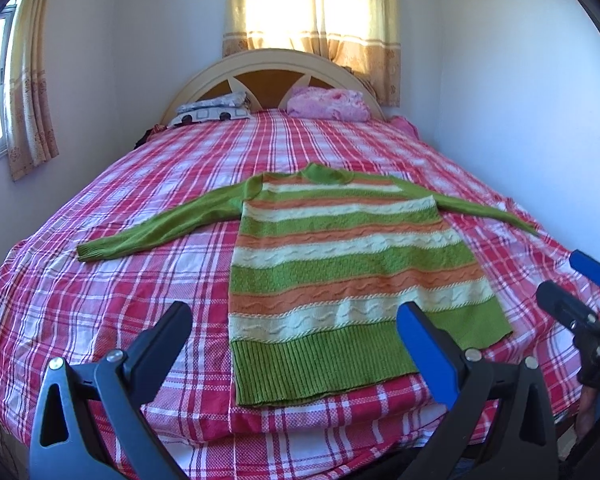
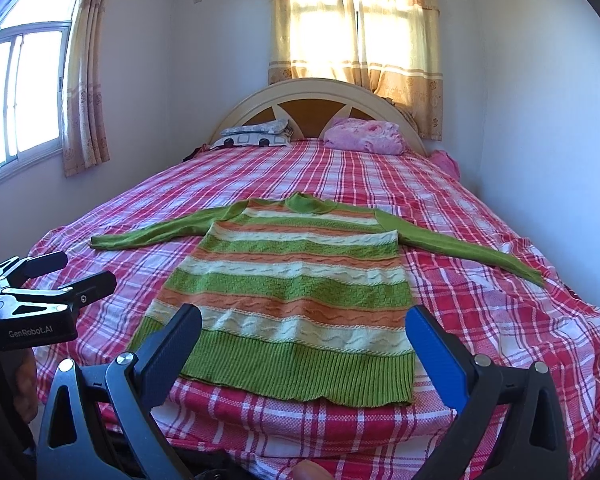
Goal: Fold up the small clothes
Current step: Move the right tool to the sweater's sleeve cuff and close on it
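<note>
I held my left gripper [image 1: 296, 328] and right gripper [image 2: 304, 336] spread wide, empty, low in frame above the striped sweater [image 1: 340, 264] lying flat mid-frame on the plaid bedsheet [image 1: 100, 300]. I judged a deep pinch could catch the sheet too.

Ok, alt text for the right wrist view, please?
A striped green, orange and cream sweater lies flat, sleeves spread, on a red plaid bed. The right hand-held gripper is open above its hem; the left hand-held gripper shows at the left edge.

I am viewing from the foot of the bed [image 1: 100, 280] | both wrist cameras facing the headboard [image 2: 312, 88] | sharing the sweater [image 1: 340, 280].
</note>
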`<state>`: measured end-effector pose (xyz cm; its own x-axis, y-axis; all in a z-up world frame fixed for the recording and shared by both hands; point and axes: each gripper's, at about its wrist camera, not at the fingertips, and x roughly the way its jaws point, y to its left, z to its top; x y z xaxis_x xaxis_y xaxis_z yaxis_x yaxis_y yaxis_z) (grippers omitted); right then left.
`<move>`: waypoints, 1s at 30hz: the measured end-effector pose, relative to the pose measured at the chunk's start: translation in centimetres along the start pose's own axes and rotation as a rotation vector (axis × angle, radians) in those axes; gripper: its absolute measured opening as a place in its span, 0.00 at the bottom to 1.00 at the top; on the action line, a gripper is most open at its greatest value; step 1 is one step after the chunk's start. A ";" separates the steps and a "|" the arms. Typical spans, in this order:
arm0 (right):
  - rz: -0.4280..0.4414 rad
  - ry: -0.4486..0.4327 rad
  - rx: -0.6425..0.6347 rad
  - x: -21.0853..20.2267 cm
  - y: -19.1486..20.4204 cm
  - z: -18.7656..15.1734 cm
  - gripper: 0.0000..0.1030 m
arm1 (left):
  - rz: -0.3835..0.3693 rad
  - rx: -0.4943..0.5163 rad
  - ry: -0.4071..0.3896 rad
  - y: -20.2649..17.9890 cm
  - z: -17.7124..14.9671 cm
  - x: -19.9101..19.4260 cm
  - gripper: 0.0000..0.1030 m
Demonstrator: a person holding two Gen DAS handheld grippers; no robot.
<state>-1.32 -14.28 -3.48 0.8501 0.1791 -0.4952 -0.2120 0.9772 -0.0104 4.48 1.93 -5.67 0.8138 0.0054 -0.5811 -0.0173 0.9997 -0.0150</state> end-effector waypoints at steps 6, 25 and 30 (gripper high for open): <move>0.005 0.053 0.022 2.8 -1.9 -0.9 0.99 | 0.016 0.038 0.043 0.2 -0.2 2.8 1.00; -0.054 0.121 0.069 11.7 -9.5 -0.8 0.97 | -0.027 0.049 0.065 0.0 4.7 11.3 1.00; -0.075 0.146 0.094 14.4 -12.2 0.2 0.89 | -0.033 0.051 0.062 -0.7 6.3 13.6 1.00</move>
<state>13.59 -23.60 -10.27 0.7813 0.0935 -0.6170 -0.0990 0.9948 0.0255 19.21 1.44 -8.40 0.7756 -0.0275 -0.6306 0.0400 0.9992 0.0056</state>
